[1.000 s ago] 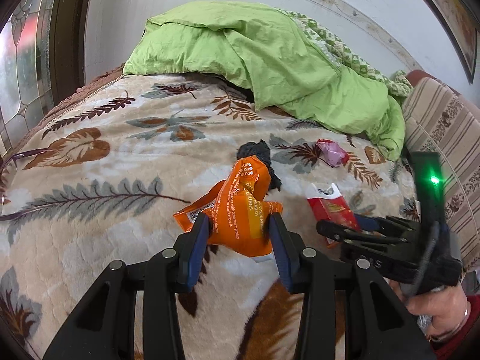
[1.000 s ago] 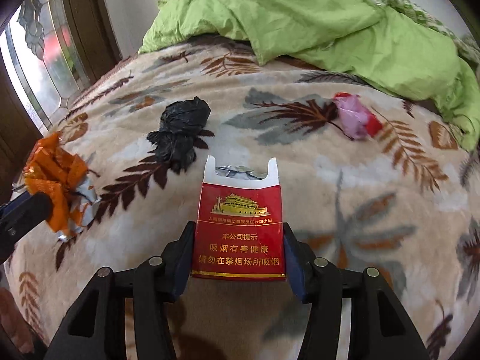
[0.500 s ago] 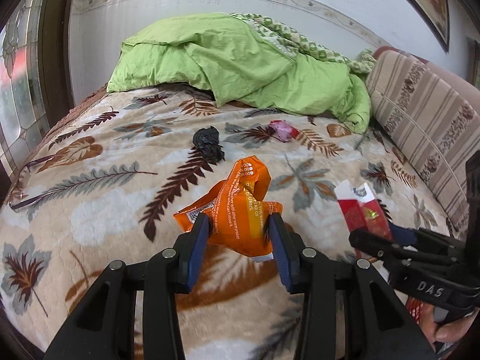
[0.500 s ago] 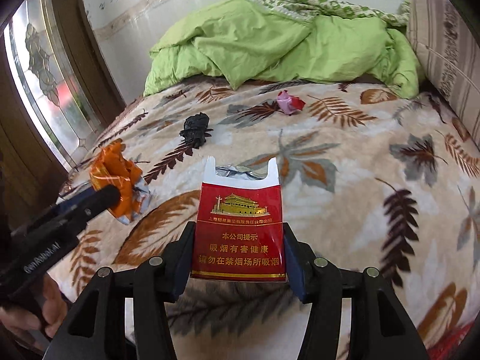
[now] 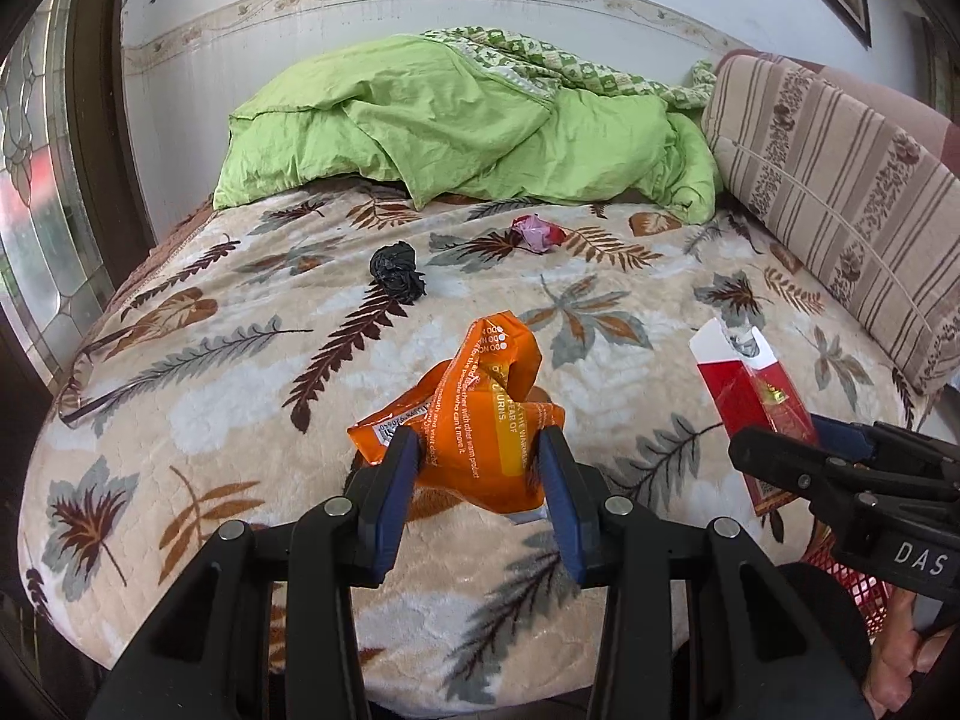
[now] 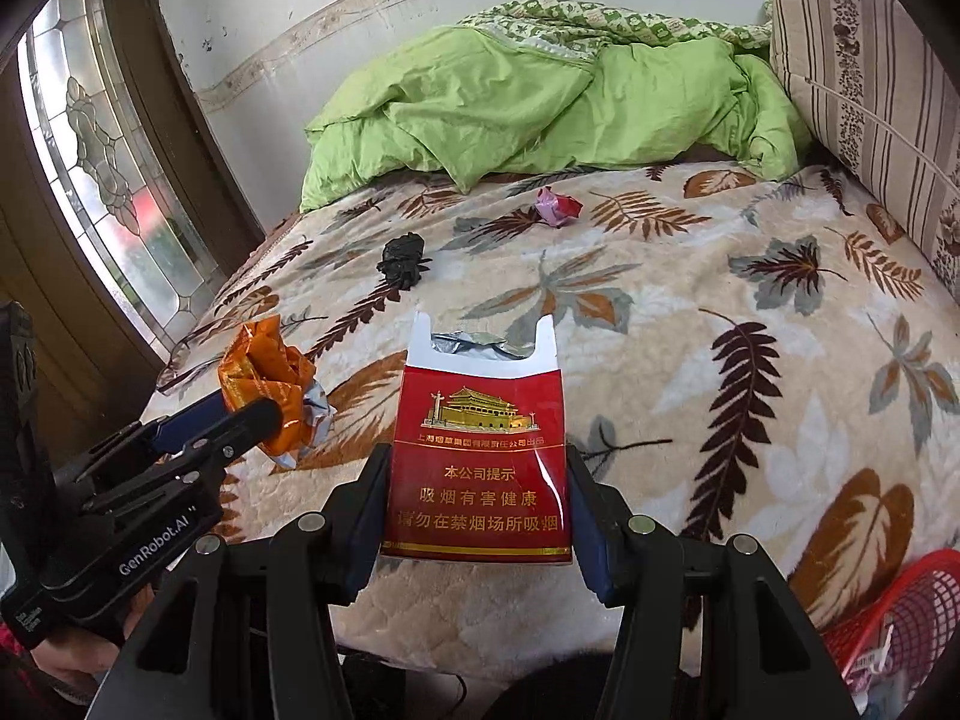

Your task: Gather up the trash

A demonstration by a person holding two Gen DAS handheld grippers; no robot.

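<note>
Left gripper (image 5: 474, 468) jaws clamp the crumpled orange wrapper (image 5: 474, 414), right gripper (image 6: 477, 504) jaws the red cigarette pack (image 6: 477, 456) — both clear of the bed (image 6: 690, 312); carry level to the red mesh basket (image 6: 900, 612) — release above it.

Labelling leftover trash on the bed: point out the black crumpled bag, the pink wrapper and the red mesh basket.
black crumpled bag (image 5: 397, 272), left wrist view, middle of the wad
pink wrapper (image 5: 536, 232), left wrist view, centre of the crumple
red mesh basket (image 6: 918, 606), right wrist view, mesh wall
</note>
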